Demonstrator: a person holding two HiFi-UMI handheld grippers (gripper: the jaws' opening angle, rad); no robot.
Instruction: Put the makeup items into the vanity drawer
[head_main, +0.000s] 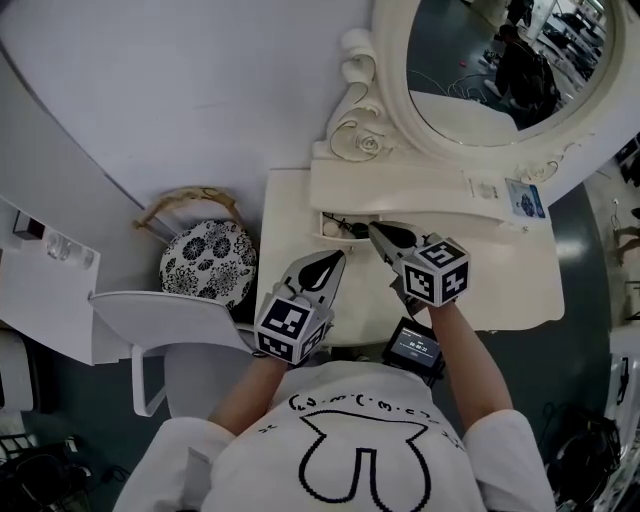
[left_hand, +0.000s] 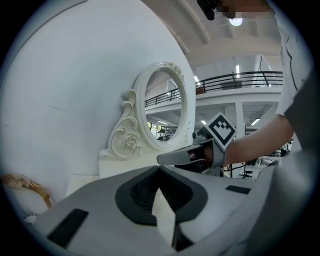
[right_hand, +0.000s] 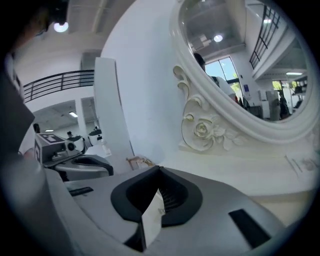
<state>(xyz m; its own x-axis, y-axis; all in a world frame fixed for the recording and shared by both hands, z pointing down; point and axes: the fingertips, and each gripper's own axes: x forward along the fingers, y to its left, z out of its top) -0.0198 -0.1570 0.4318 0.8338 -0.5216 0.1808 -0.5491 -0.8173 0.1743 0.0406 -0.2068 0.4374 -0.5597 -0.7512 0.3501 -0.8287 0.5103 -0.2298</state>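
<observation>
vanity drawer just beside right gripper tip; jaws together, empty

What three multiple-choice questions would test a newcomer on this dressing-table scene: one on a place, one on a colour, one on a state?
1. In the head view, where does the patterned seat stand?
A) left of the dressing table
B) right of it
C) on top of it

2. What colour is the mirror frame?
A) black
B) white
C) red

3. How is the right tool?
A) wide open
B) shut on a brush
C) shut, holding nothing

Answers:
1 A, it sits beside the table's left edge.
2 B, the carved frame is white all over.
3 C, its tips meet with nothing between them.
</observation>
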